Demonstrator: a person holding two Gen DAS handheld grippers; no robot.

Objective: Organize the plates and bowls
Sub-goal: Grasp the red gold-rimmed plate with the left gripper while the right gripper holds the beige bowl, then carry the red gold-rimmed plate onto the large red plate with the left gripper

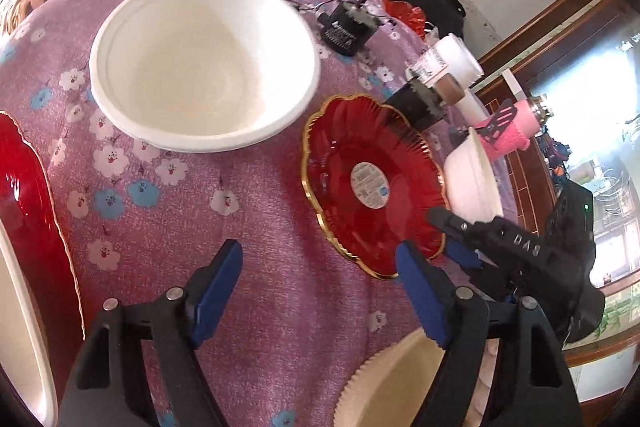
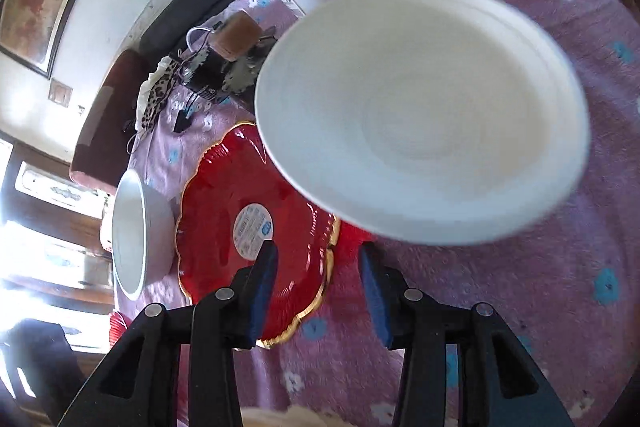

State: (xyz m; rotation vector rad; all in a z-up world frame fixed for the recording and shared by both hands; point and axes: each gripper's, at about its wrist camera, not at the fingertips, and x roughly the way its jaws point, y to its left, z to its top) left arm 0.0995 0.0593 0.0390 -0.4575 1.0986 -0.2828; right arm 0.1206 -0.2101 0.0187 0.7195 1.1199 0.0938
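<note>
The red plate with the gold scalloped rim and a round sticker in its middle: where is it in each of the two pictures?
Left wrist view: the red plate lies right of centre on the purple flowered cloth, below and right of the big white bowl.
Right wrist view: the same plate lies lower left of centre, partly hidden by a blurred white bowl.
Shared landmark: the round sticker in the plate's middle.

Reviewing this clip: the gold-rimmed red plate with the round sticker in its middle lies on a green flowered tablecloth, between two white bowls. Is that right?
Not quite: the tablecloth is purple with white and blue flowers, not green. The left wrist view shows it plainly. The rest holds: the gold-rimmed red plate with the round sticker lies on it between the large white bowl and the smaller white bowl.
</note>
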